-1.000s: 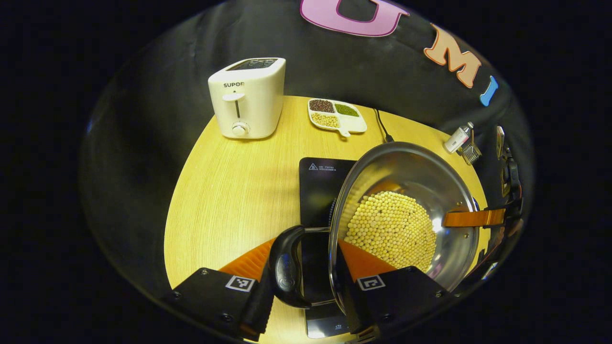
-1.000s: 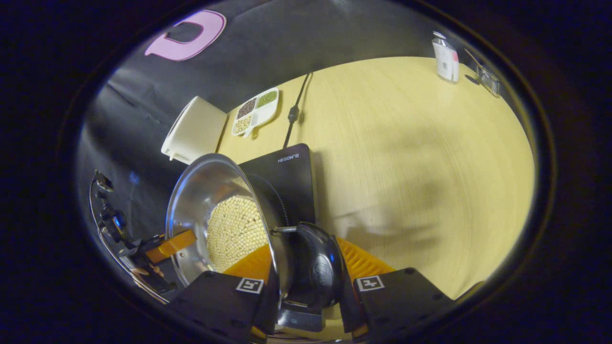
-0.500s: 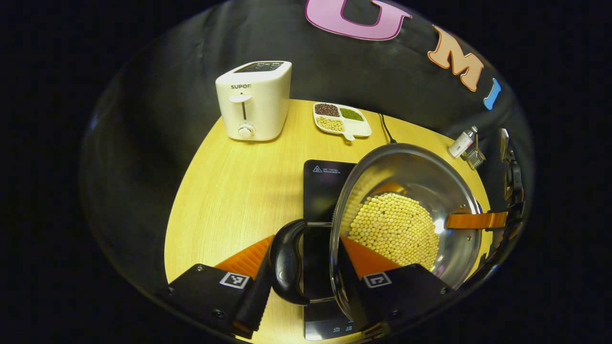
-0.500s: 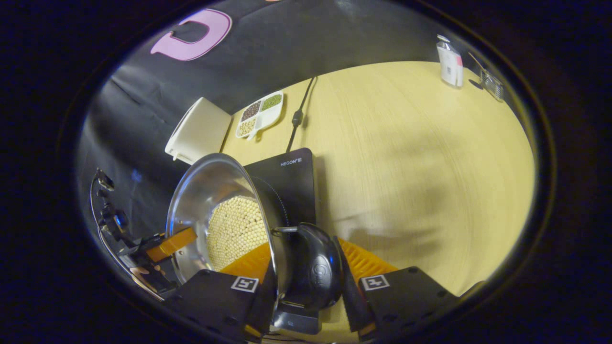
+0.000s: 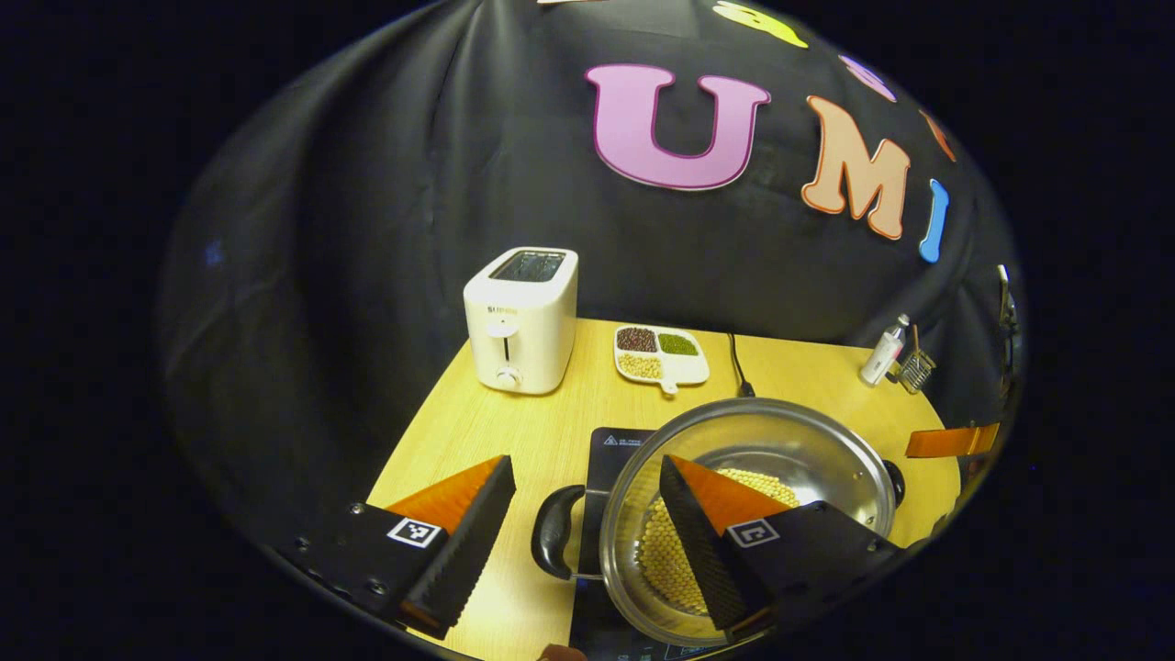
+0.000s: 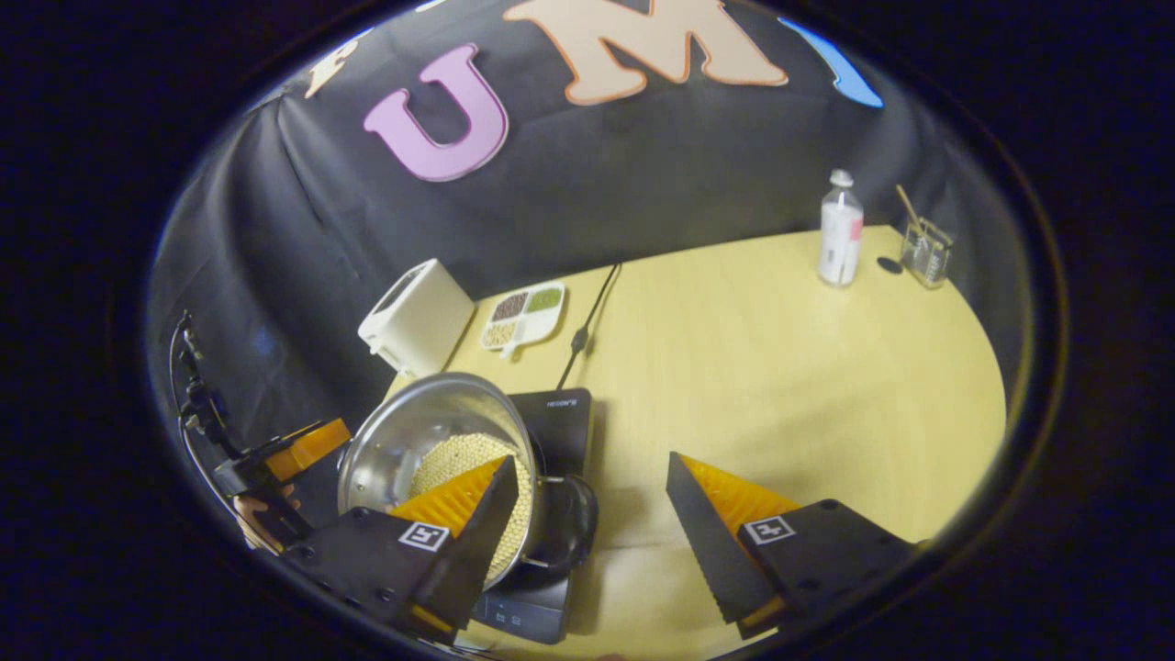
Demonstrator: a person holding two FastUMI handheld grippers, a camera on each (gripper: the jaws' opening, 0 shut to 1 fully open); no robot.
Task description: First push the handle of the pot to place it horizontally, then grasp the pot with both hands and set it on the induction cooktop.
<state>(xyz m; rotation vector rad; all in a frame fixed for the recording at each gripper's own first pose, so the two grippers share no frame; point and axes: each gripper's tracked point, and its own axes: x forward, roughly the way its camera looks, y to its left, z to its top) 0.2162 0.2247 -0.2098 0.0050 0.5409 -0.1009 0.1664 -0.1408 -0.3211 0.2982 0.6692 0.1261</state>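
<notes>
The steel pot (image 5: pixel 808 450) with yellow beans (image 5: pixel 661 560) sits on the black induction cooktop (image 5: pixel 617 450). Its black side handle (image 5: pixel 551 546) points left in the left gripper view. My left gripper (image 5: pixel 587 542) hangs open above that handle, apart from it. In the right gripper view the pot (image 6: pixel 395 441) rests on the cooktop (image 6: pixel 562 415), and its other black handle (image 6: pixel 569 523) lies between and below my open right gripper (image 6: pixel 592 542), untouched. The left gripper (image 6: pixel 294 450) and a hand (image 6: pixel 257 509) show beyond the pot.
A white toaster (image 5: pixel 521 317) and a divided dish of beans (image 5: pixel 659 353) stand at the table's back, with the cooktop's cable (image 5: pixel 734 367) beside them. A small bottle (image 6: pixel 840 229) and a glass holder (image 6: pixel 923 252) stand at the far right corner.
Both grippers let go of the pot's handles, opened wide and rose up and back. The pot went from tilted in the air to resting level on the cooktop.
</notes>
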